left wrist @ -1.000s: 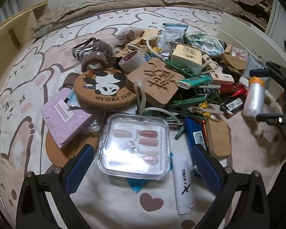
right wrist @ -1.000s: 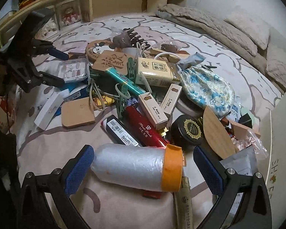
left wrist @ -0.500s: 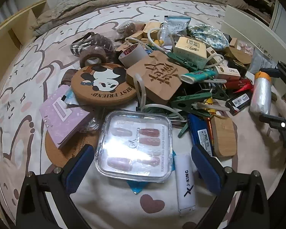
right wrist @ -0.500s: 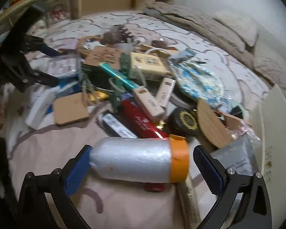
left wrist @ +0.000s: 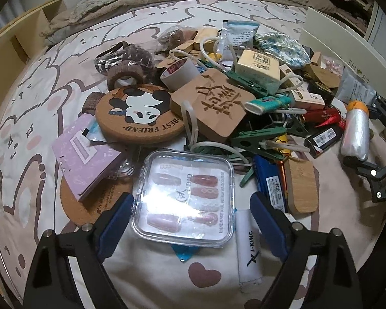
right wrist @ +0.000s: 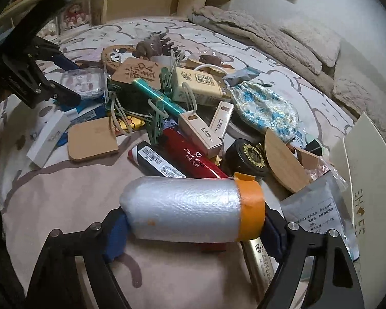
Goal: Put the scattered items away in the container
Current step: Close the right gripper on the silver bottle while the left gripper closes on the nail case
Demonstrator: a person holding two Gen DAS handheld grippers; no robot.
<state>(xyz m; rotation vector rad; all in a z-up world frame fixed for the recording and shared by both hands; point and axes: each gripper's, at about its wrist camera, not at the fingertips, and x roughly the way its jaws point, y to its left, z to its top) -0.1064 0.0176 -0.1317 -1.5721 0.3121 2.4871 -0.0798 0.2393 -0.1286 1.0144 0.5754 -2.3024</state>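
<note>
A heap of small items covers the patterned bedspread. In the left wrist view my left gripper [left wrist: 190, 213] straddles a clear nail box [left wrist: 185, 195]; its jaws are closing, with the left pad near the box's edge and a gap at the right pad. A white X-KING box [left wrist: 248, 247] lies beside that pad. My right gripper [right wrist: 193, 229] is closing on a bubble-wrapped roll [right wrist: 182, 208] with an orange taped end, and both pads touch the roll's ends. The left wrist view shows the same roll [left wrist: 355, 131] at far right. The white shoe box [right wrist: 368, 170] stands at right.
The pile holds a panda cork coaster [left wrist: 139, 113], a carved wooden coaster [left wrist: 213, 103], a lilac booklet [left wrist: 85, 159], green clips [left wrist: 260, 139], a red tube [right wrist: 190, 154], a black jar [right wrist: 249, 157], a blue brocade pouch [right wrist: 265, 105] and a grey sachet [right wrist: 319, 211]. Pillows and wooden shelves edge the bed.
The right jaws have come in from wide open onto the two ends of the bubble-wrapped roll. The left jaws have narrowed a little around the nail box.
</note>
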